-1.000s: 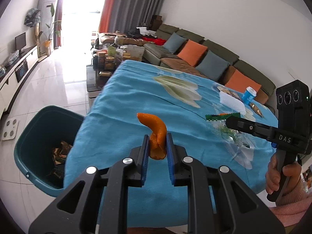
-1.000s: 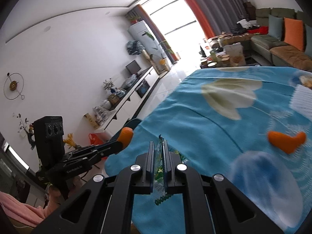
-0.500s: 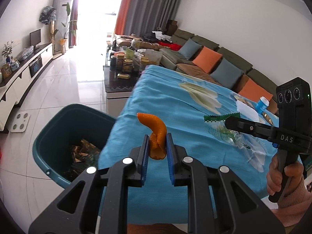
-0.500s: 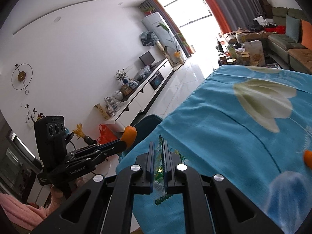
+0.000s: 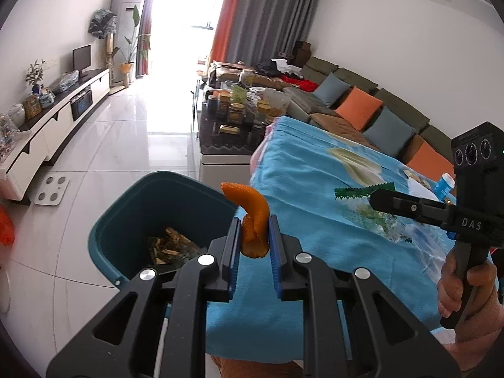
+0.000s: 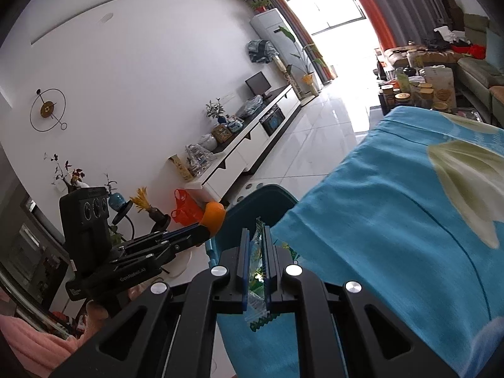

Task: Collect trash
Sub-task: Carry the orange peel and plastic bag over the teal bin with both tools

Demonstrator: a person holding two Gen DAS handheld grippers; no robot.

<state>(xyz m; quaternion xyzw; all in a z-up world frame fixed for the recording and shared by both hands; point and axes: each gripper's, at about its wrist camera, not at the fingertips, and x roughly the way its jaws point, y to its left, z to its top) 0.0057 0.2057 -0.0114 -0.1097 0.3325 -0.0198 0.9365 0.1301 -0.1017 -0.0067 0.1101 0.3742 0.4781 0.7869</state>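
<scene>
My left gripper [image 5: 254, 230] is shut on an orange peel [image 5: 252, 217] and holds it in the air at the near rim of a teal trash bin [image 5: 132, 201] that stands on the floor beside the table. The bin holds brown scraps [image 5: 171, 245]. My right gripper [image 6: 254, 245] is shut on a clear plastic wrapper with green print [image 6: 256, 271], above the table's corner; it also shows in the left wrist view [image 5: 382, 198] with the wrapper [image 5: 365, 192]. In the right wrist view the left gripper [image 6: 217, 217] with the peel [image 6: 214, 215] is beside the bin [image 6: 252, 201].
The table wears a blue cloth with a flower print [image 5: 315, 170]. At its far end lie a blue bottle [image 5: 444, 184] and paper. A dark coffee table with jars [image 5: 233, 116] stands beyond, a sofa [image 5: 362, 100] to the right, a white TV cabinet [image 5: 53, 129] to the left.
Both grippers have swung left, away from the table's middle. The bin has come from the far left to just under the left gripper's peel. Both stay shut on their loads.
</scene>
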